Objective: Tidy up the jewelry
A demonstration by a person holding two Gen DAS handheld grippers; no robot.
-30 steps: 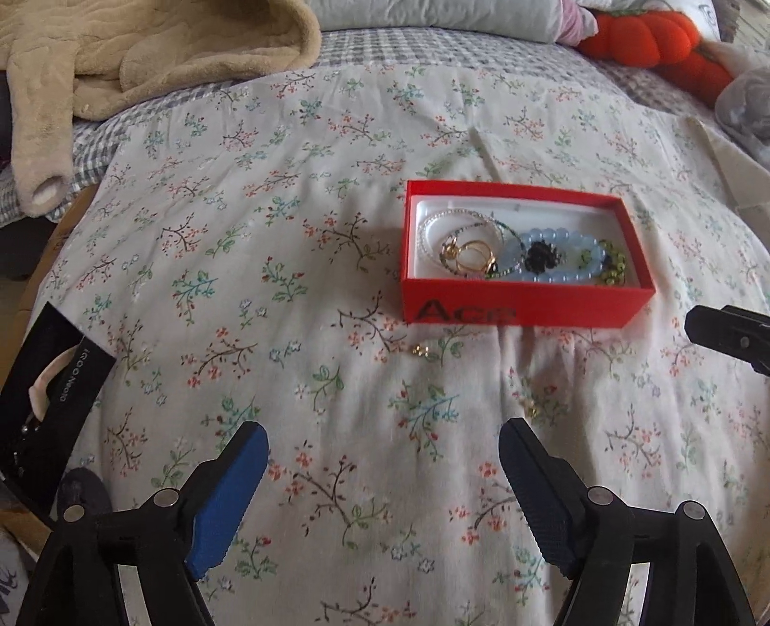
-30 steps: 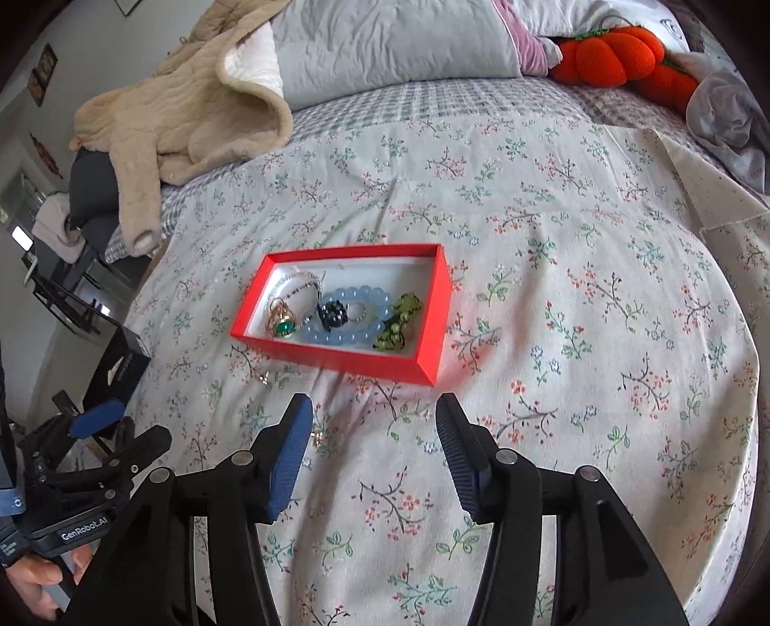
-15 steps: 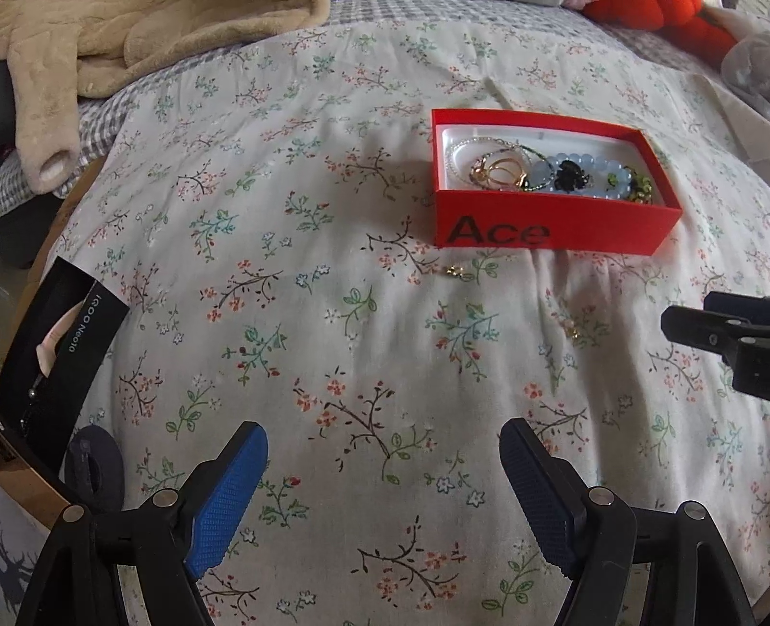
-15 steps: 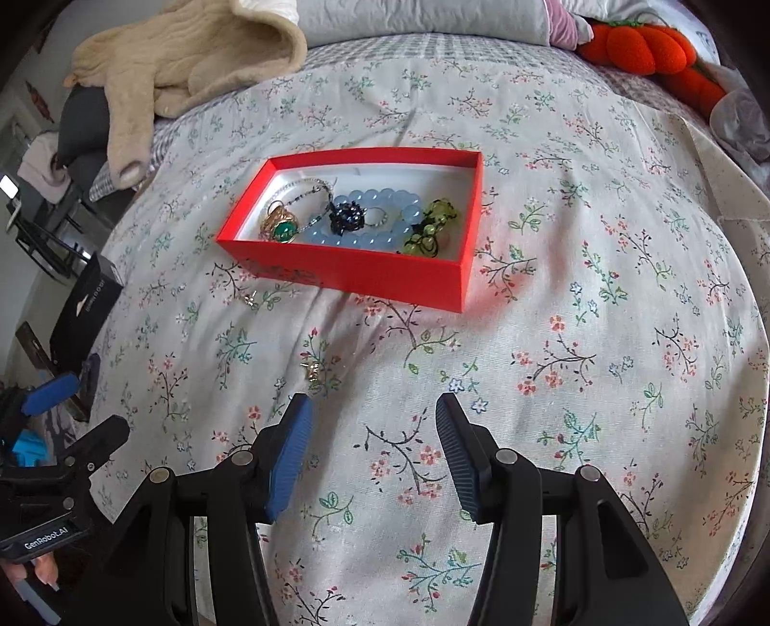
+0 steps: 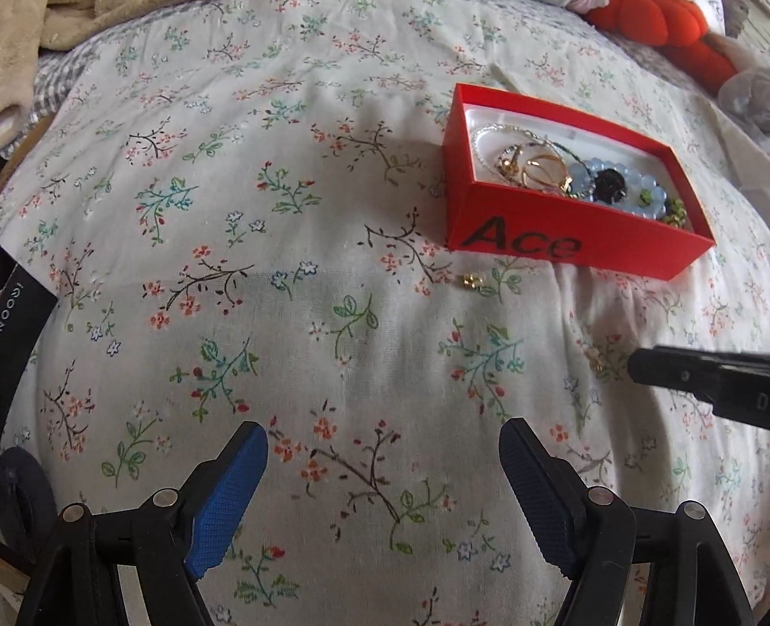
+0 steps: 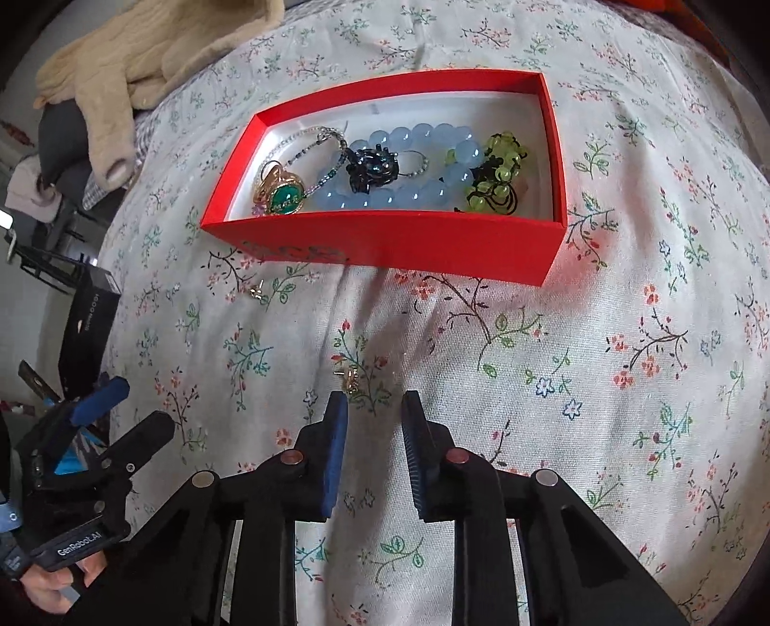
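The left gripper [image 5: 382, 436] sits at the bottom of its frame, released, its 2 blue-padded fingers [image 5: 226, 501] spread wide above bare cloth. The right gripper [image 6: 370, 402] sits at bottom centre of its frame, jaws partly closed with a narrow gap and gripping nothing. A small gold earring [image 6: 349, 378] lies on the cloth just beyond its fingertips; contact cannot be determined.

The surface is a bed with a floral sheet [image 5: 288, 241]. A beige garment [image 6: 125, 62] lies at upper left, and an orange plush toy [image 5: 654, 24] at upper right.

A red box [image 6: 399, 241], marked "Ace", stands in the upper centre. It holds a blue bead bracelet [image 6: 423, 166], a green-stone gold pendant [image 6: 281, 195], a black flower piece [image 6: 373, 168] and a green bead cluster [image 6: 495, 176]. A second gold earring [image 5: 471, 280] lies on the sheet just beside the box.
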